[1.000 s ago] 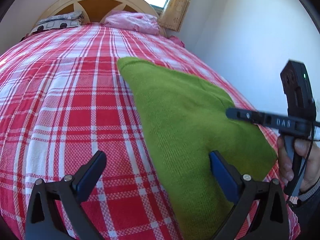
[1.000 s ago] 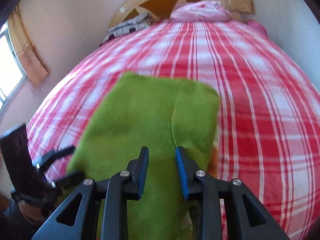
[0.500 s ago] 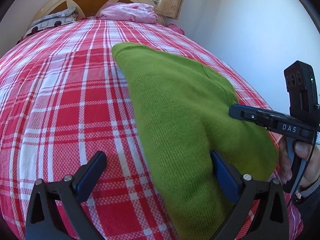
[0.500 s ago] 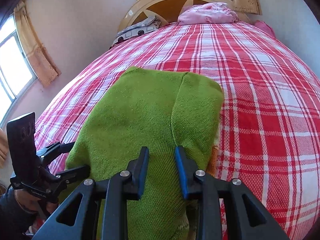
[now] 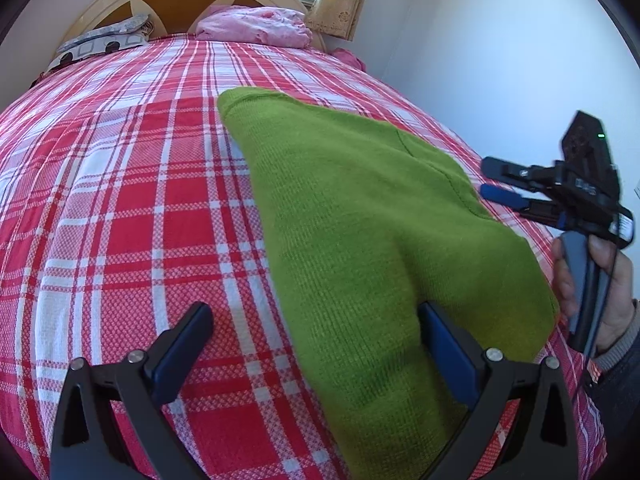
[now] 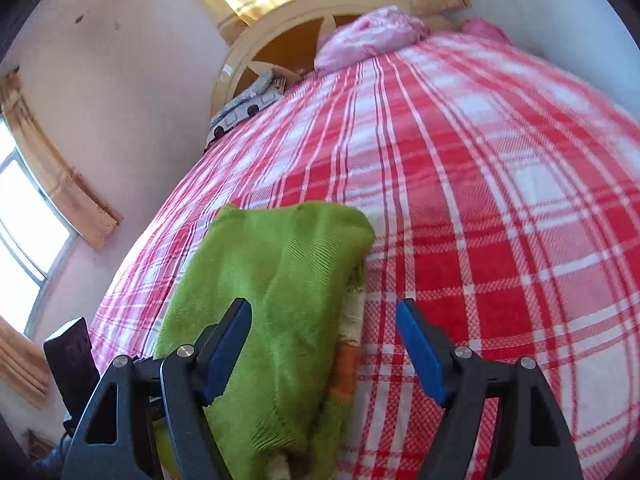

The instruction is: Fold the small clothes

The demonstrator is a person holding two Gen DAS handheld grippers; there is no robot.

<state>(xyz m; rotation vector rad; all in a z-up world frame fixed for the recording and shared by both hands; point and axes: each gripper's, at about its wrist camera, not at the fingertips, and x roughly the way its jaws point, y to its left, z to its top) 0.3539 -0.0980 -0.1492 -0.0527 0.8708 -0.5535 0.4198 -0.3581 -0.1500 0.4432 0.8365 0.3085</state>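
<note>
Broadly, one bed (image 5: 120, 208) is seen, covered in woven red-and-white plaid, with open cloth left of one folded green knit garment (image 5: 360, 220), ribbed and roughly triangular. Two grippers are seen: the left gripper (image 5: 316, 344) is spread wide, one finger over the knit; the right gripper (image 6: 324, 344) is opening, gripping nothing.

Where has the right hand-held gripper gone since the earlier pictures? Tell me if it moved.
Yes. In the left wrist view the right hand-held gripper has drawn back off the green sweater toward the white wall, its jaws opening, nothing between them.

Plaid bedspread (image 5: 120, 208), perhaps pink pillow (image 5: 256, 26)
</note>
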